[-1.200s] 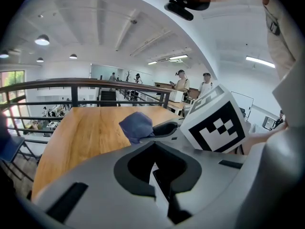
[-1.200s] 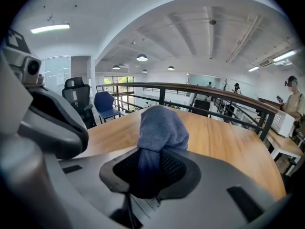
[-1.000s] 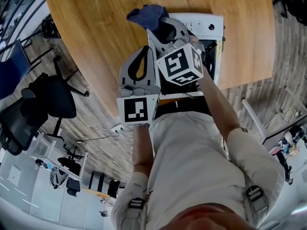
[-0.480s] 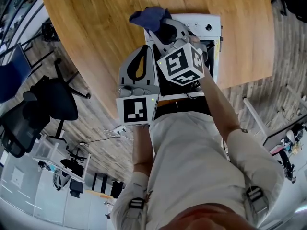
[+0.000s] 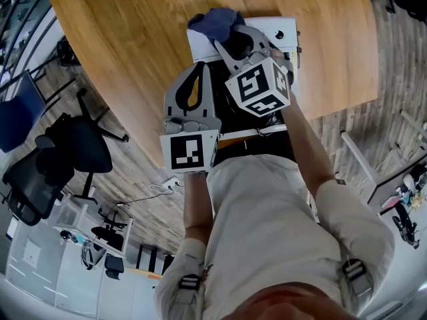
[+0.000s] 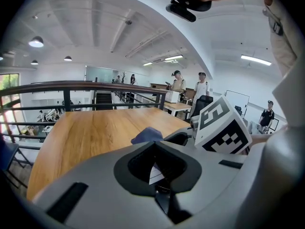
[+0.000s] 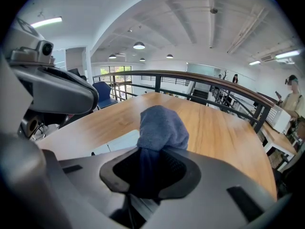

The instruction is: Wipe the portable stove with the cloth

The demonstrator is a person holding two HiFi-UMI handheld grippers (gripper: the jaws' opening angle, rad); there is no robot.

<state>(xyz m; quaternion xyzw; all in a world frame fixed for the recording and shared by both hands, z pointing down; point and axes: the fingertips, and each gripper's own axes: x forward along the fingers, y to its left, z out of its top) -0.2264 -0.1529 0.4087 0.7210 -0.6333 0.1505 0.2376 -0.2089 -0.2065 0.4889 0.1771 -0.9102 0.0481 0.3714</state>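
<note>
— Tongs first! What are they doing?

— Right tongs [image 7: 159, 151] are squeezed tight on the blue cloth [image 7: 162, 120]. Left tongs [image 6: 153, 144] are closed too, but nothing is in them. They sit over the near left part of the stove [image 5: 283, 31].

— Where is the cloth?

— It is up at the far left corner of the stove. The stove sits on the wooden bench [image 5: 127, 39], close to its near edge. I cannot tell if the cloth is pressing on the stove.

— What could go wrong?

— I think the stove could slide when the cloth rubs it. The left tongs hold nothing, so they are not keeping it still. It is near the edge, so a hard pull toward the person might be bad. The cloth could also slip out if it snags on the black part in the middle, because only a bit of it is pinched.

— How many of each thing?

— Two tongs, one cloth, one stove, one bench.
</note>
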